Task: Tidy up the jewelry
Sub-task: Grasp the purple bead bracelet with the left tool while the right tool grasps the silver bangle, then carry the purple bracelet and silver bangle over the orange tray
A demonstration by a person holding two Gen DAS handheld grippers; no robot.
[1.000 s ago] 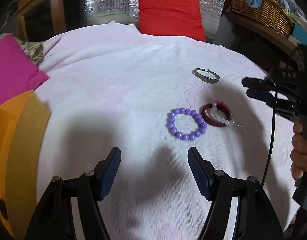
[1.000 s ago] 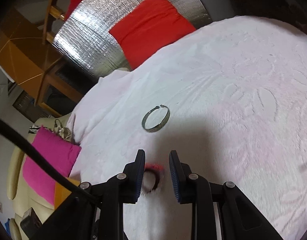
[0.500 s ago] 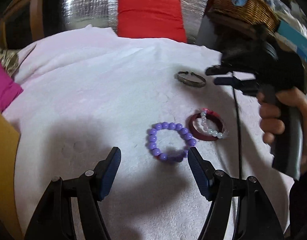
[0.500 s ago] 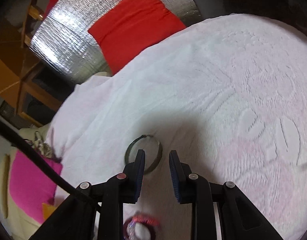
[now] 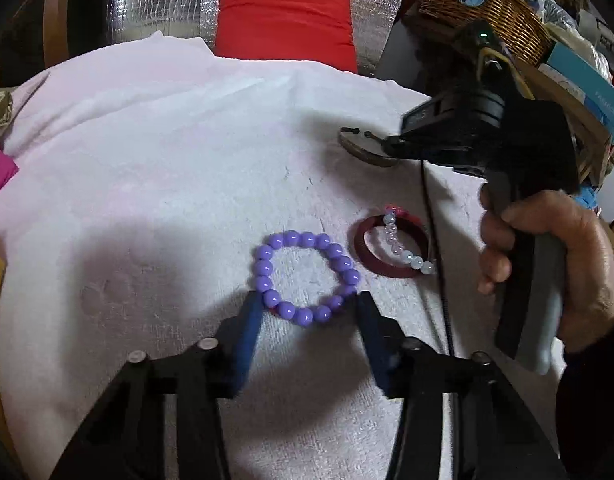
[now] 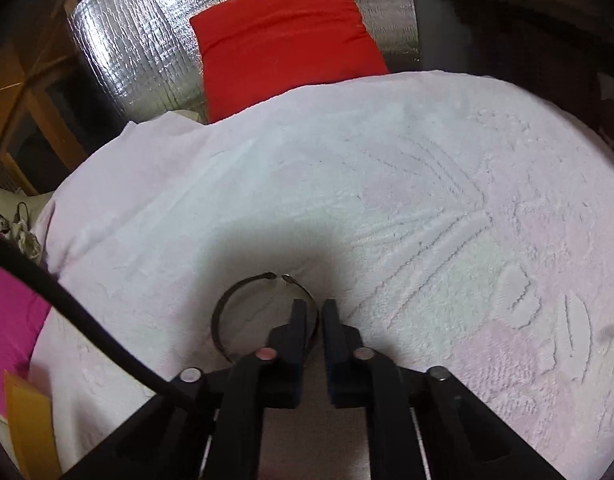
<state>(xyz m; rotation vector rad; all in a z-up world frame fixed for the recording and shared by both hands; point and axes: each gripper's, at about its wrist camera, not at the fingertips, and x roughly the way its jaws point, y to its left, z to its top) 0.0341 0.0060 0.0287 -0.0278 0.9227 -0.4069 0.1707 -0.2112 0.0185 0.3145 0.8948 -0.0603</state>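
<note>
Fingers of the left gripper (image 5: 307,312) have just been closing around the purple bead bracelet (image 5: 305,276), lower centre, pads flanking it, contact unclear. Right gripper (image 6: 314,318) just closed, pinching the metal cuff bangle's (image 6: 227,308) rim, lower centre of its view. Red bangle (image 5: 361,248) with clear bead strand (image 5: 407,254) sits untouched on the white towel (image 5: 167,160). Sorting looks barely begun.

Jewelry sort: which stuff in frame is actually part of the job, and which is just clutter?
Job items:
purple bead bracelet, between the left gripper fingers
metal cuff bangle, at the right gripper
dark red bangle
clear bead bracelet lying across it

Just lying about:
red cushion
wicker basket
pink cloth
white towel, only the work surface
</note>
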